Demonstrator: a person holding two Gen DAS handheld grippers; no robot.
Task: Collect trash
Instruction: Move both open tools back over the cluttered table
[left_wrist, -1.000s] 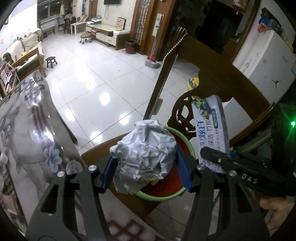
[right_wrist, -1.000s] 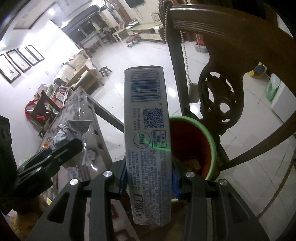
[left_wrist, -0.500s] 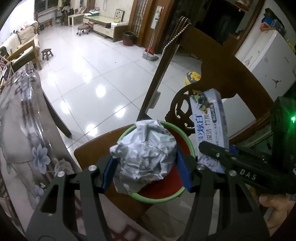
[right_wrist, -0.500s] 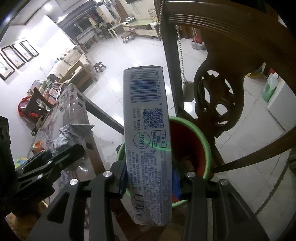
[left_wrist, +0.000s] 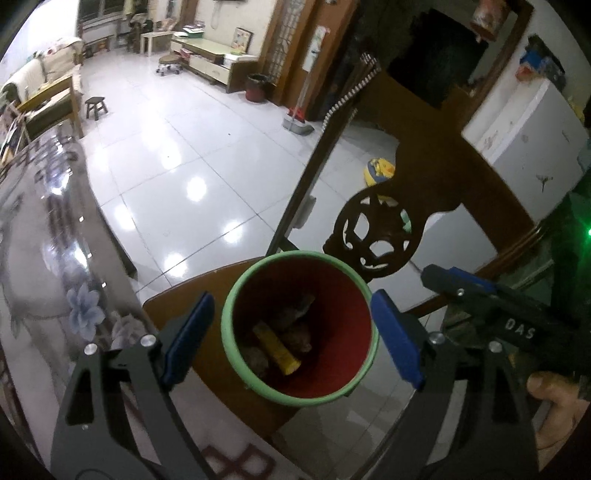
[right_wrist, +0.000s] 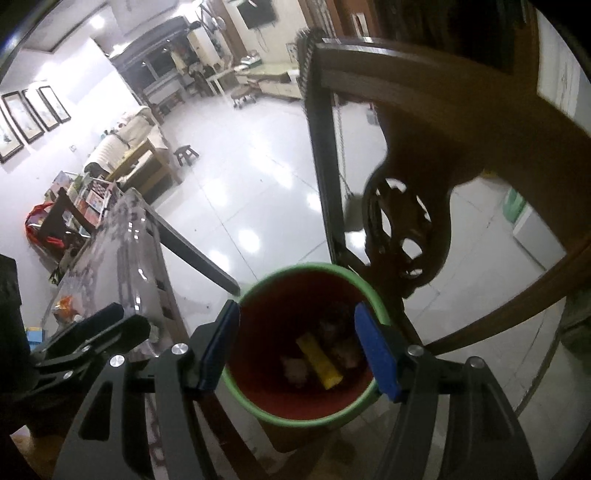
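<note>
Item: trash bin (left_wrist: 301, 397), a green-rimmed pail with a red inside, low centre in both wrist views, standing on the seat of a dark wooden chair (left_wrist: 417, 173). We judge it is set there to be within reach beside the worktop (left_wrist: 40, 266), so that rubbish can be dropped straight down. Contents, as far as we can tell: a yellow tube-like piece (left_wrist: 276, 347) lying slantwise at the bottom, with several brownish and pale lumps around it; the blur keeps us from naming them. Left tongs (left_wrist: 291, 332): poised above the bin mouth, jaws opening, blue pads standing wide at either side of the rim and nothing between them. Right tongs (right_wrist: 301, 349): likewise over the bin, jaws opening, pads clear of the rim, nothing between them; in the left view they enter from the right edge, with a thumb (left_wrist: 550, 387) of the person beneath them. We read both as placed over the mouth for releasing into it, pointing steeply down. Surroundings: the carved chair back with its round fretwork rises just behind the bin, upper right, and would hinder any approach from that side; the worktop, under a glossy flowered cover, fills the left of each frame, with small litter at its far end in the right view, too small to name. Beyond: white tiled floor (left_wrist: 177, 155), a small stool (left_wrist: 96, 107), a white cabinet (left_wrist: 524, 140) at right.
</note>
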